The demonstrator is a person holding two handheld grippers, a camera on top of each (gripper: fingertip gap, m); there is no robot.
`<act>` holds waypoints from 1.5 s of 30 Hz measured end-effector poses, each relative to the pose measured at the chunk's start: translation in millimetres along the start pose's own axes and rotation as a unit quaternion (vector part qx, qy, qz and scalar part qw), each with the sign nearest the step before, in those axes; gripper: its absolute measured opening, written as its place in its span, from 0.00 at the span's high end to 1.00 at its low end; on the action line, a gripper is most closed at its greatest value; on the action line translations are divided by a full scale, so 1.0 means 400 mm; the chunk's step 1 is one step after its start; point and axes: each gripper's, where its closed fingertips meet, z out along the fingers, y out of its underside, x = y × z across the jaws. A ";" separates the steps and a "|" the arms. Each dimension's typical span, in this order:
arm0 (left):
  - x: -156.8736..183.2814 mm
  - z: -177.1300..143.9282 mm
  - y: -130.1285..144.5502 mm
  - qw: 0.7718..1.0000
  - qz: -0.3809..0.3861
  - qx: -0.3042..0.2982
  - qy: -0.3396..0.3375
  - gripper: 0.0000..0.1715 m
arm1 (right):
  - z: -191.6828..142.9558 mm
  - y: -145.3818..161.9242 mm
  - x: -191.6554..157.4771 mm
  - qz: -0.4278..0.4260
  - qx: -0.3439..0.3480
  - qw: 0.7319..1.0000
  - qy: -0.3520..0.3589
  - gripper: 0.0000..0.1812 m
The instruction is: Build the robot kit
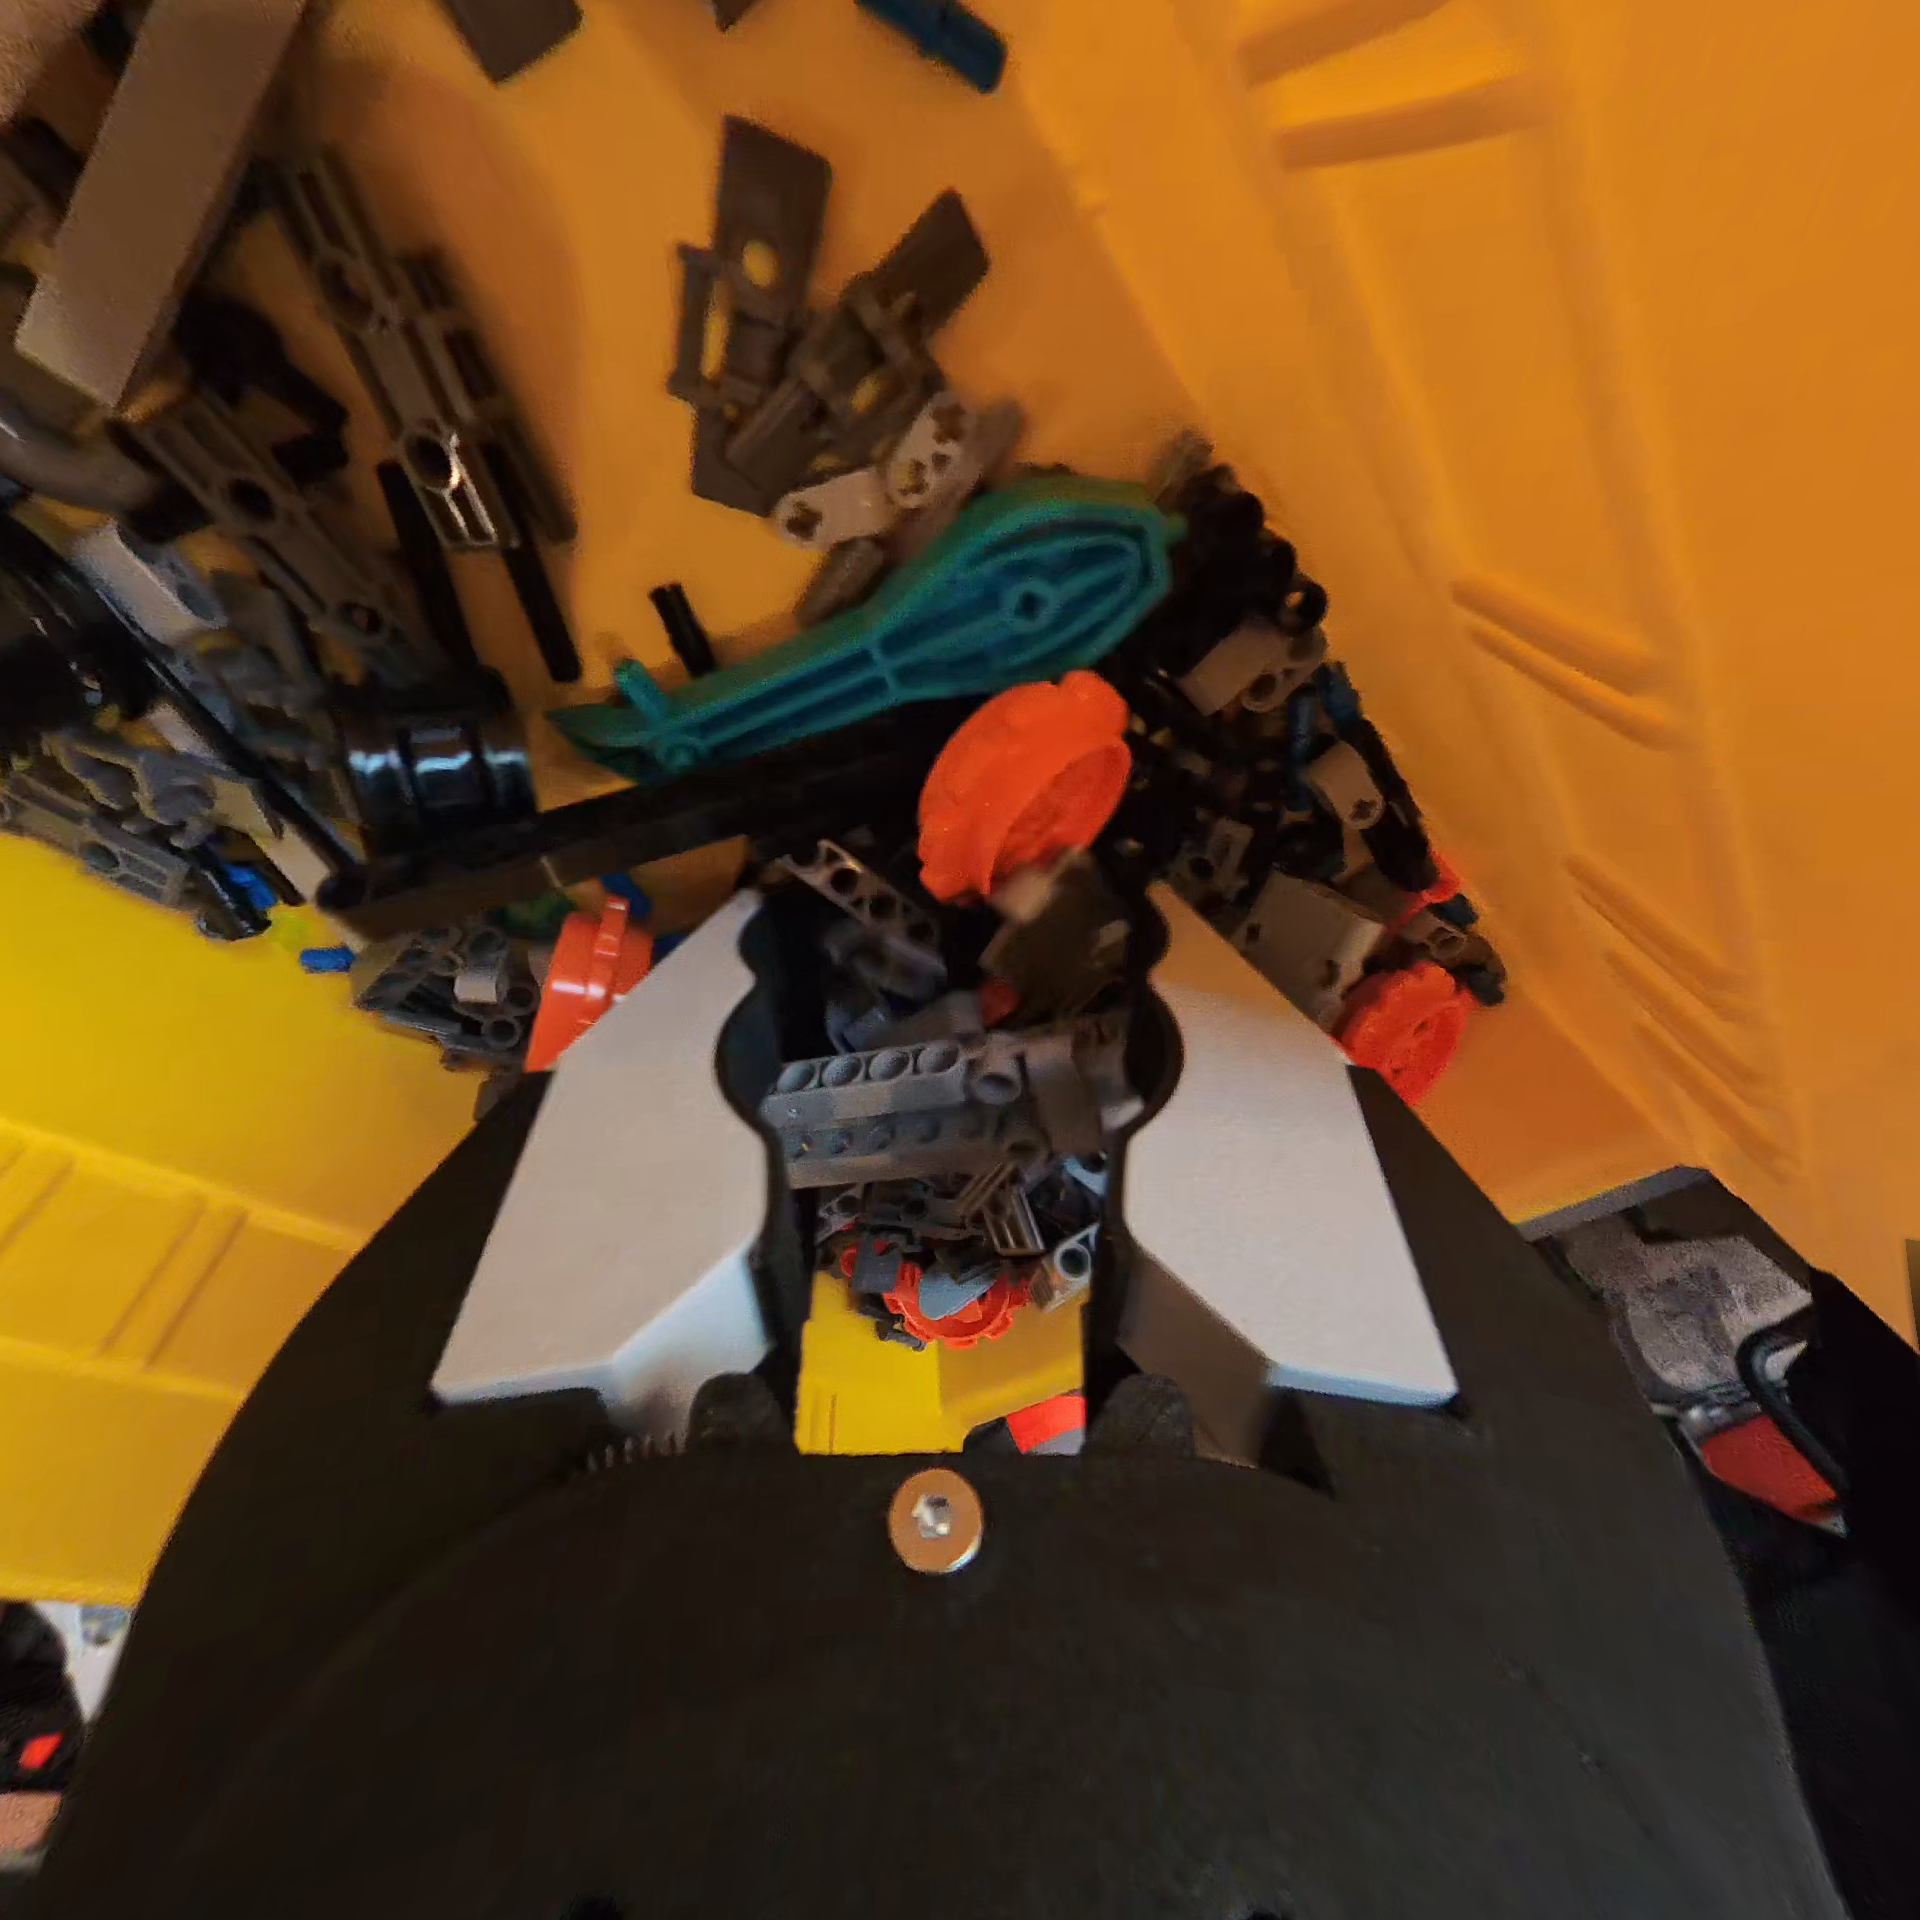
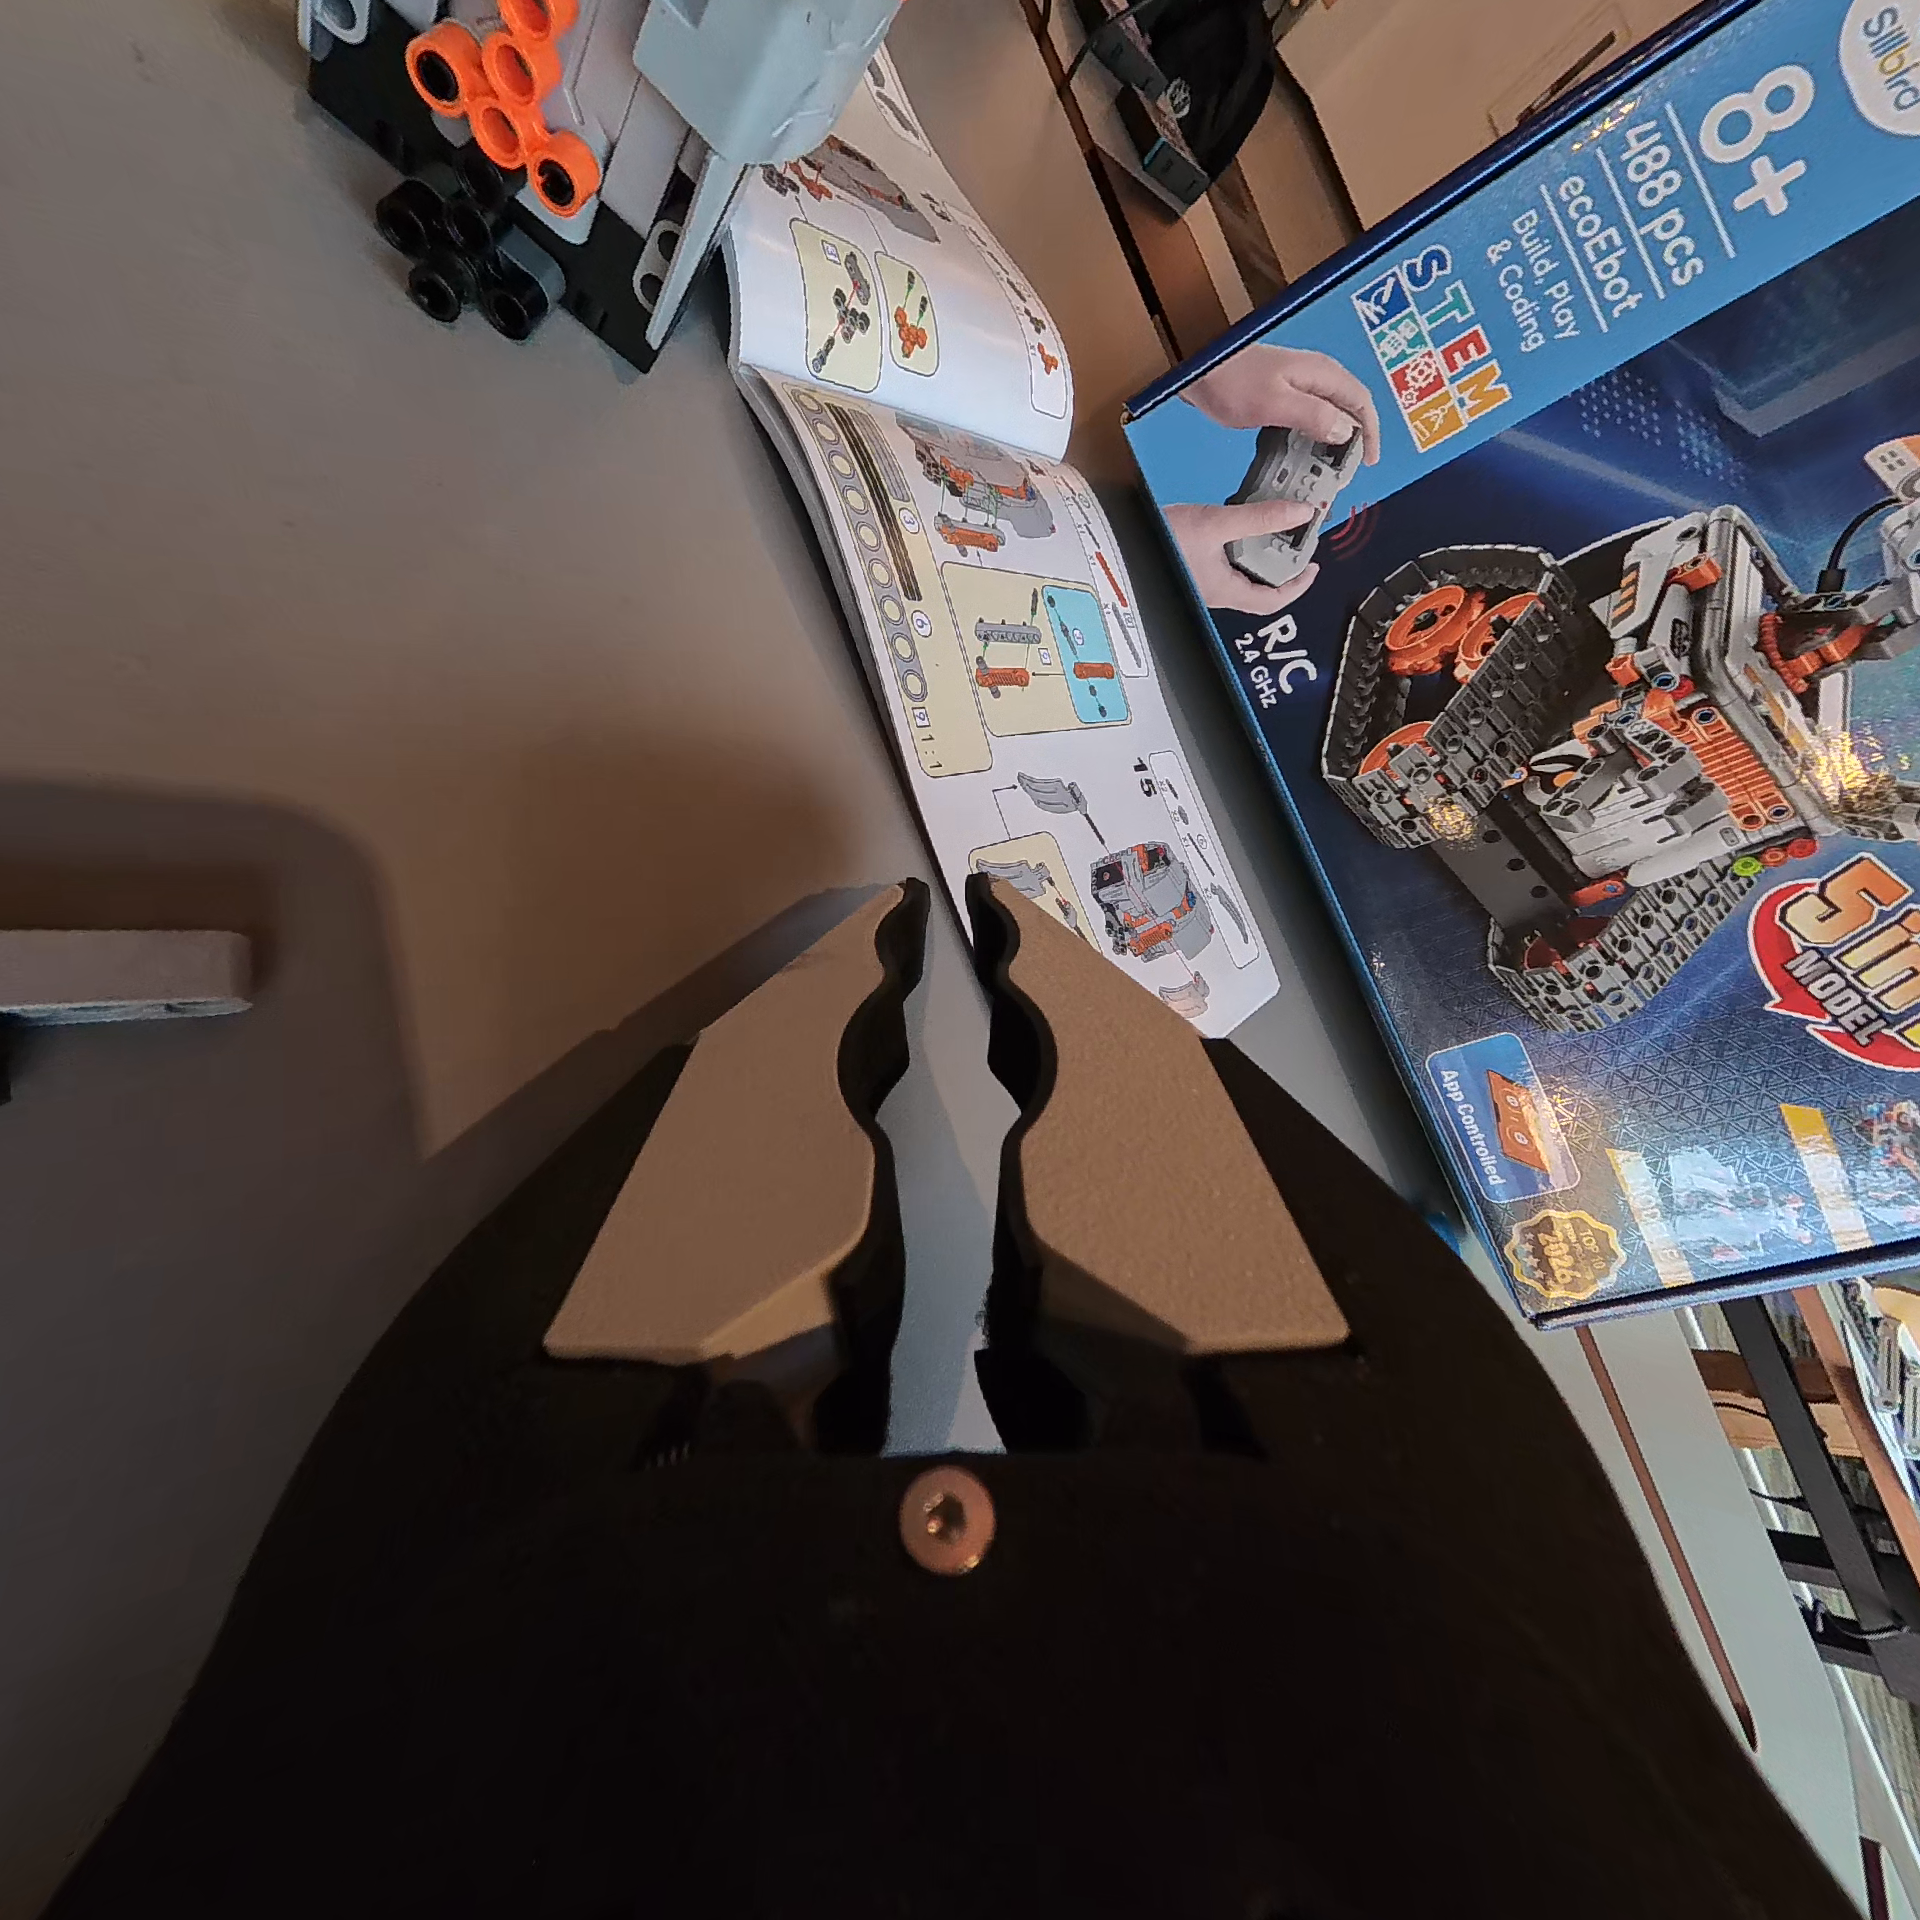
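The left gripper (image 1: 945, 914), jaws wide and empty over loose bricks (image 1: 914, 1112) in a yellow bin (image 1: 1558, 520), may scatter neighbours, while the right gripper (image 2: 948, 894), nearly closed and empty, could crease the booklet (image 2: 997, 665).

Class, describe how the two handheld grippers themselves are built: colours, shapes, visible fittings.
The left gripper and right gripper match: a broad, rounded black body with one silver screw at its centre, and two pale wedge-shaped fingers lined with black, wavy-edged pads. No cables or sleeves are visible.

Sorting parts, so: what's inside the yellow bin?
The yellow bin holds loose building pieces: a teal lever, orange wheels, grey beams. The left gripper hides whatever lies beneath it.
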 end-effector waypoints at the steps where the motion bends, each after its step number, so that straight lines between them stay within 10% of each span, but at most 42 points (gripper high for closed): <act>1: 0.002 -0.004 -0.003 1.000 0.008 0.005 0.005 0.75 | 0.000 0.000 0.000 0.000 0.000 1.000 0.000 0.96; 3: -0.010 -0.010 -0.009 1.000 0.011 0.016 0.002 0.89 | 0.000 0.000 0.000 0.001 0.000 1.000 -0.001 0.96; 8: -0.070 -0.013 -0.043 0.998 -0.013 0.056 -0.003 0.89 | 0.000 0.000 0.000 0.002 -0.001 1.000 -0.001 0.96; 17: -0.139 -0.184 -0.202 0.937 -0.110 0.330 0.036 0.84 | 0.001 0.001 -0.001 0.003 -0.001 1.000 -0.003 0.96; 23: -0.061 -0.111 -0.093 0.974 -0.104 0.191 0.057 0.60 | 0.001 0.001 -0.001 0.003 -0.001 1.000 -0.004 0.96; 25: -0.053 -0.053 -0.065 0.991 -0.077 0.107 0.008 0.36 | 0.001 0.001 -0.001 0.003 -0.002 1.000 -0.004 0.96; 28: -0.051 -0.006 -0.059 0.997 -0.056 0.042 -0.037 0.33 | 0.001 0.001 -0.002 0.002 -0.001 1.000 -0.004 0.96; 31: -0.084 -0.003 -0.053 0.995 -0.025 0.017 -0.099 0.45 | 0.001 0.001 -0.002 0.002 -0.001 1.000 -0.005 0.96; 34: -0.132 -0.023 -0.041 0.988 -0.004 0.023 -0.150 0.83 | 0.001 0.001 -0.002 0.003 -0.001 1.000 -0.005 0.96; 45: -0.268 -0.119 -0.105 0.961 -0.107 0.187 -0.172 0.81 | 0.002 0.002 -0.001 0.004 -0.003 1.000 -0.005 0.96</act>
